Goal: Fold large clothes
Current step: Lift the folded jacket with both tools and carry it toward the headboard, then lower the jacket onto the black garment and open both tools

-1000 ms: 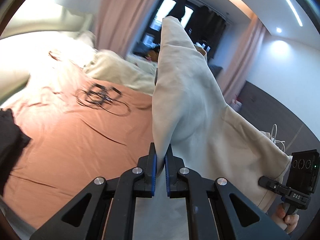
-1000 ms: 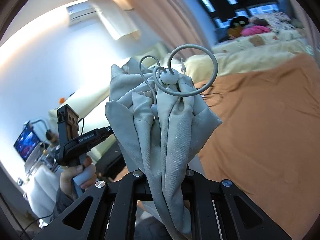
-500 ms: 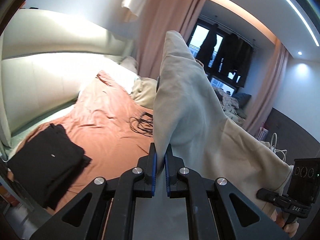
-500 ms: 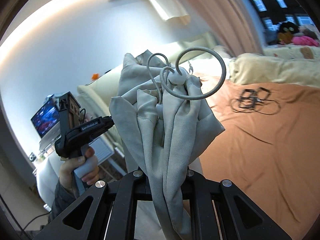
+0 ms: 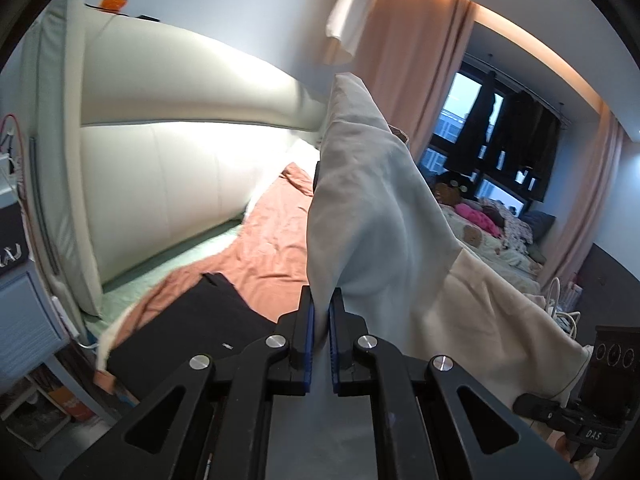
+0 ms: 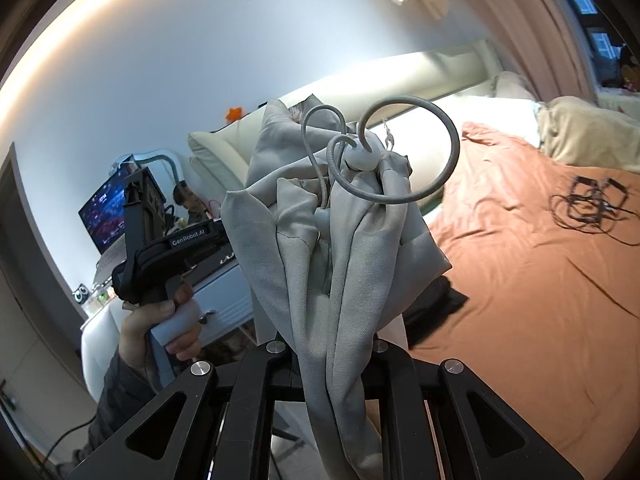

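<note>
A large pale grey-beige garment (image 5: 372,216) hangs in the air between both grippers, above the bed. My left gripper (image 5: 321,312) is shut on a fold of it, the cloth pinched between the blue pads and rising in a peak. In the right wrist view the bunched end of the garment (image 6: 336,248), with a curled drawcord (image 6: 412,148) and toggle, stands up from my right gripper (image 6: 332,344), which is shut on it. The cloth hides the right fingertips. The hand holding the left gripper's handle (image 6: 168,264) shows at left there.
The bed has a rust-orange sheet (image 6: 520,280) and a padded cream headboard (image 5: 160,152). A folded black garment (image 5: 200,336) lies at the bed's near corner. Tangled black cable (image 6: 588,204) rests on the sheet. A bedside unit (image 5: 24,320) and a lit screen (image 6: 106,210) stand left.
Both grippers, still holding the garment, have swung sideways toward the headboard end of the bed. The headboard and black garment came into view; the cable slid off to the right.
</note>
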`<move>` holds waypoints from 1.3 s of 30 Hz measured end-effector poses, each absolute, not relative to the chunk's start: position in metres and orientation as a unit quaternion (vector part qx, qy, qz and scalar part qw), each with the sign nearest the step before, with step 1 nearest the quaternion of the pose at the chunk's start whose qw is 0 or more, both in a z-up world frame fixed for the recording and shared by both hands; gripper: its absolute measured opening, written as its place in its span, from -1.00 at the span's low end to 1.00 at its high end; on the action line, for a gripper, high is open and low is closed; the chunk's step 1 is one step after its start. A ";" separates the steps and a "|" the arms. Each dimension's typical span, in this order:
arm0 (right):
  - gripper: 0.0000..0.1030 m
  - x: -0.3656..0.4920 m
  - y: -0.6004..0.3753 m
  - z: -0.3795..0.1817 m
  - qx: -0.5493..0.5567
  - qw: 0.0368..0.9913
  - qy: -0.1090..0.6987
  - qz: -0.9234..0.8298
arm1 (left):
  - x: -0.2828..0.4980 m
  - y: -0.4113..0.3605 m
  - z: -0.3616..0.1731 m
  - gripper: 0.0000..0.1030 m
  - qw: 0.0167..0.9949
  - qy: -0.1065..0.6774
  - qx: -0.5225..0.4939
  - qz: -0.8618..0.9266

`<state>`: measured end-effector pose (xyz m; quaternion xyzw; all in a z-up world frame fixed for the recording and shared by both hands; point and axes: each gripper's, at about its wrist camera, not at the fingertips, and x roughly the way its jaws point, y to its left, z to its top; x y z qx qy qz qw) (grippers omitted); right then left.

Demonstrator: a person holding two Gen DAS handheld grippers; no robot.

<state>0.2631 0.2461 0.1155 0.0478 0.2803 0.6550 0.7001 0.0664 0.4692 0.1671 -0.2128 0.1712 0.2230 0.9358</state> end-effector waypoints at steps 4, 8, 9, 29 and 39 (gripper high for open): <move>-0.78 0.253 0.294 0.115 0.039 0.680 0.285 0.675 | 0.054 0.501 0.171 -0.85 0.932 0.170 -0.196 0.255; -0.78 0.235 0.342 0.112 0.031 0.655 0.290 0.697 | 0.039 0.535 0.176 -0.86 0.924 0.165 -0.188 0.289; -0.78 0.233 0.349 0.110 0.030 0.650 0.290 0.702 | 0.034 0.546 0.177 -0.86 0.921 0.164 -0.185 0.302; -0.78 0.341 0.472 -0.046 0.067 0.591 0.399 0.698 | 0.158 0.674 0.066 -0.91 0.874 0.270 -0.160 0.371; -0.32 0.424 0.474 -0.143 0.061 0.658 0.468 0.587 | 0.237 0.689 -0.003 -0.80 0.827 0.357 -0.146 0.409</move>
